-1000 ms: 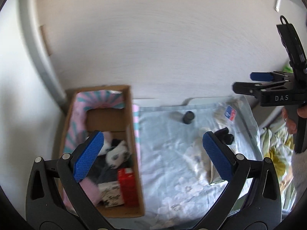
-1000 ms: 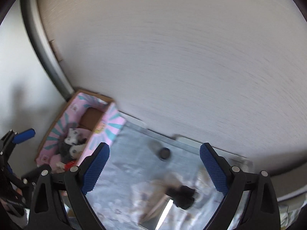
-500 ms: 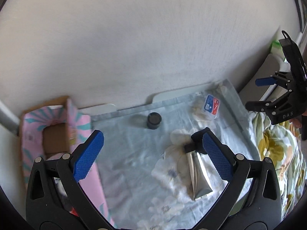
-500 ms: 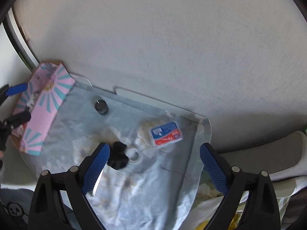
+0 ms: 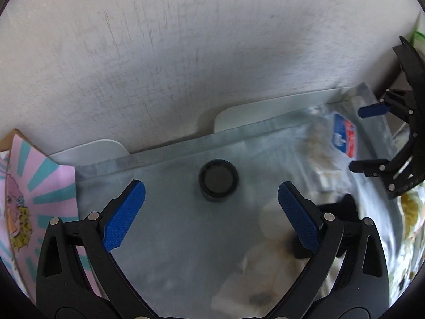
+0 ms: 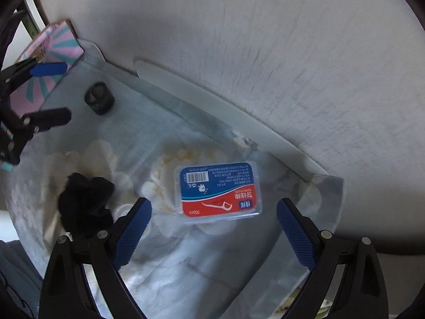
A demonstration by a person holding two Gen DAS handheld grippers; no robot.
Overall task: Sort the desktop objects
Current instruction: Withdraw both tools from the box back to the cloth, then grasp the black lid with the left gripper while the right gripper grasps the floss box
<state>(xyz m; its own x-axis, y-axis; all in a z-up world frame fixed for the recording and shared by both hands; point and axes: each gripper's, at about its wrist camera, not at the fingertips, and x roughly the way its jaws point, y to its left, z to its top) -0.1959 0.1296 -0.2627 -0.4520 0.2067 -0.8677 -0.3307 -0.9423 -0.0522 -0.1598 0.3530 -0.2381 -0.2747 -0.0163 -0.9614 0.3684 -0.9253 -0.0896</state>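
Note:
A small black round jar [image 5: 218, 180] [image 6: 99, 97] stands on the pale blue floral cloth [image 5: 186, 239]. My left gripper [image 5: 211, 216] is open, with the jar just ahead of the gap between its fingers. A clear dental floss box [image 6: 219, 192] [image 5: 344, 138] with a blue and red label lies flat on the cloth. My right gripper [image 6: 213, 232] is open, and the box sits just beyond its fingertips. A black crumpled item [image 6: 85, 203] [image 5: 342, 207] lies left of the right gripper. Nothing is held.
A pink and teal striped cardboard box [image 5: 24, 186] [image 6: 53, 50] stands at the cloth's left end. A white wall [image 5: 186, 53] rises right behind the cloth. White flat boards [image 6: 212, 98] poke out under the cloth's far edge. Floral bedding [image 5: 409, 226] lies to the right.
Both grippers have swung right and closer to the cloth. The left one left the box and now faces the black jar. The right one now faces the floss box.

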